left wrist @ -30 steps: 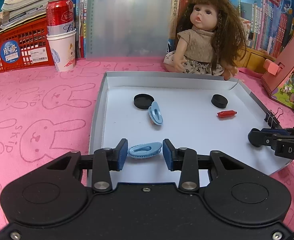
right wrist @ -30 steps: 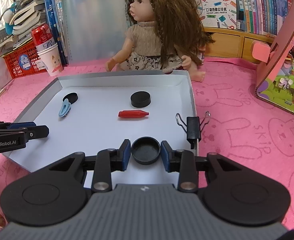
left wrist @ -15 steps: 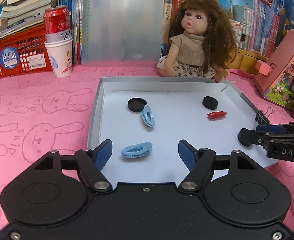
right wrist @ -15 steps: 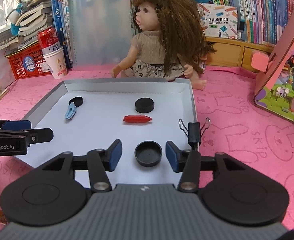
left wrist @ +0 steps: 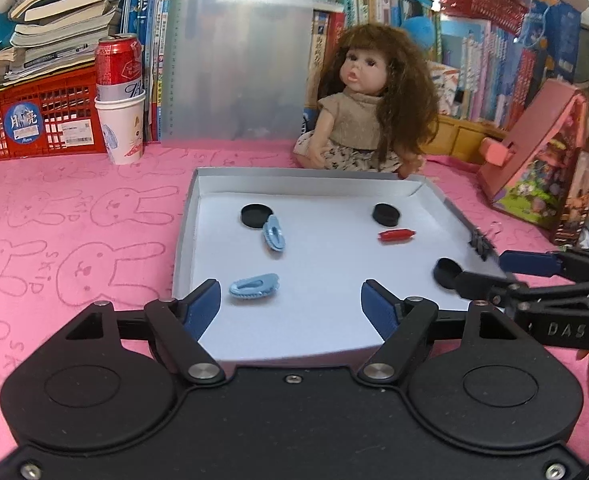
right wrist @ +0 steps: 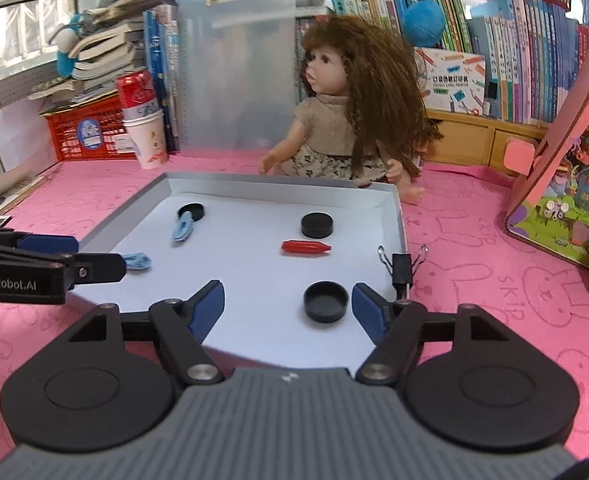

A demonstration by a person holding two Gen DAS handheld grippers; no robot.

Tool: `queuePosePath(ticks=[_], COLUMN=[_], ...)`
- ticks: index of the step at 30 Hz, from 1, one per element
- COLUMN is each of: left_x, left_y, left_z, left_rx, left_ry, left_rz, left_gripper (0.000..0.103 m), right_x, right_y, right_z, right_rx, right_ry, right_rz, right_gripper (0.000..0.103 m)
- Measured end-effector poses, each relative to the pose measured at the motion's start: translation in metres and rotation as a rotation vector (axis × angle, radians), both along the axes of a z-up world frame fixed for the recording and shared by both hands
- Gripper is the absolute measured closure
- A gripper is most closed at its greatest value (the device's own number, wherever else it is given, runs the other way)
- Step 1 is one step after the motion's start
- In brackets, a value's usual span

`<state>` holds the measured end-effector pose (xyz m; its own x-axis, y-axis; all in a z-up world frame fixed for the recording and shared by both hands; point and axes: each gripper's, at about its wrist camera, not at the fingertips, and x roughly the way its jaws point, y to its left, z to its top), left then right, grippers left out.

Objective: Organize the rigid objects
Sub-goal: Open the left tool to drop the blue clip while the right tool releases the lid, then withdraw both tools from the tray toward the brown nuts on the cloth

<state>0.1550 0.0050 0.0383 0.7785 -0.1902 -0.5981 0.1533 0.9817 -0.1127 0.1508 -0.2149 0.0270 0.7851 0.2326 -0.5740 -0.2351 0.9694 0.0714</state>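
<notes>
in the left wrist view, the left hand-held gripper (left wrist: 288, 300) has its jaws spread wide and grips nothing. a light blue hair clip (left wrist: 254, 286) lies on the white floor of the shallow tray (left wrist: 186, 216) just ahead of the left finger, not touching it. a second blue hair clip (left wrist: 273, 234) lies further in, touching a flat black cap (left wrist: 255, 215). a black puck (left wrist: 386, 214) and a red crayon (left wrist: 396, 235) lie near the far right corner. the right hand-held gripper (left wrist: 490, 272) reaches in from the right, partly hiding a black lid (left wrist: 444, 270). a doll (left wrist: 368, 108) sits behind the tray on the pink table (left wrist: 74, 216).

in the right wrist view, the right hand-held gripper (right wrist: 288, 300) is also wide open and empty. the black lid (right wrist: 325, 301) sits open side up on the tray floor between its fingers, nearer the right one, touching neither. a black binder clip (right wrist: 402, 268) grips the tray's right rim. the left hand-held gripper (right wrist: 94, 264) comes in from the left, covering part of the near hair clip (right wrist: 138, 261).
</notes>
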Motion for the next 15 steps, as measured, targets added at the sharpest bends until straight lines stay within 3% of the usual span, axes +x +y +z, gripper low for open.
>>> queuePosePath(ticks=[15], left_x=[-0.059], left_y=[0.008], left_z=[0.005], left_rx=[-0.01], left_ry=[-0.019], left_rz=[-0.033], left_gripper=[0.026], right_x=[-0.059], right_y=[0.002], right_z=[0.004], right_rx=[0.001], right_ry=[-0.05], right_rz=[0.072], right_gripper=[0.019])
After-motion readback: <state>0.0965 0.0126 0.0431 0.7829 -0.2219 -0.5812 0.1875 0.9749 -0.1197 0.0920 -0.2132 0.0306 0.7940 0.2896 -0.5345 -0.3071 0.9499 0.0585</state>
